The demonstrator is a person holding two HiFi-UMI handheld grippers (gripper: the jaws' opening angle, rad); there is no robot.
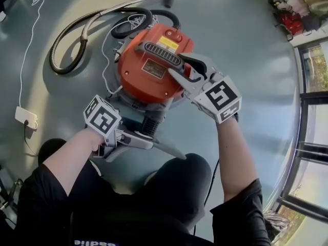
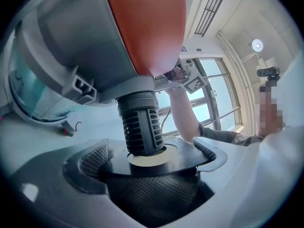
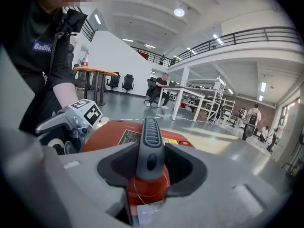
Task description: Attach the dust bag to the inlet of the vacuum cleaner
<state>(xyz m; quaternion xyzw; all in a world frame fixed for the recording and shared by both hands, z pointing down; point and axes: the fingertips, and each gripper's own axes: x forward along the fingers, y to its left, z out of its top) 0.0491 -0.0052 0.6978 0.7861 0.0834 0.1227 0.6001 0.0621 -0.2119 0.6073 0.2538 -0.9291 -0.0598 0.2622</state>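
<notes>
floor [image 1: 246, 45]: grey, glossy, in an open hall with mezzanine [image 3: 247, 37] and windows [image 2: 213, 94]. vacuum cleaner [image 1: 148, 76] sits on it, hose [image 1: 72, 45] looped beside. right gripper [image 3: 152, 167] fingers apart, straddling the handle [image 3: 149, 132], not pressing it. left gripper [image 2: 152, 153] fingers clamped on dust bag [image 2: 152, 194], collar ring around the ribbed inlet [image 2: 140, 127]. bag body mostly cut off; seating depth unclear.

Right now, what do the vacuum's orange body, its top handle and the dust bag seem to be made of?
Orange body: probably moulded plastic, glossy, showing soft highlights. Handle: dark grey plastic, matte, ribbed on top. Dust bag: black mesh-like fabric, by its fine dotted weave; its flat collar may be stiff plastic or card.
</notes>
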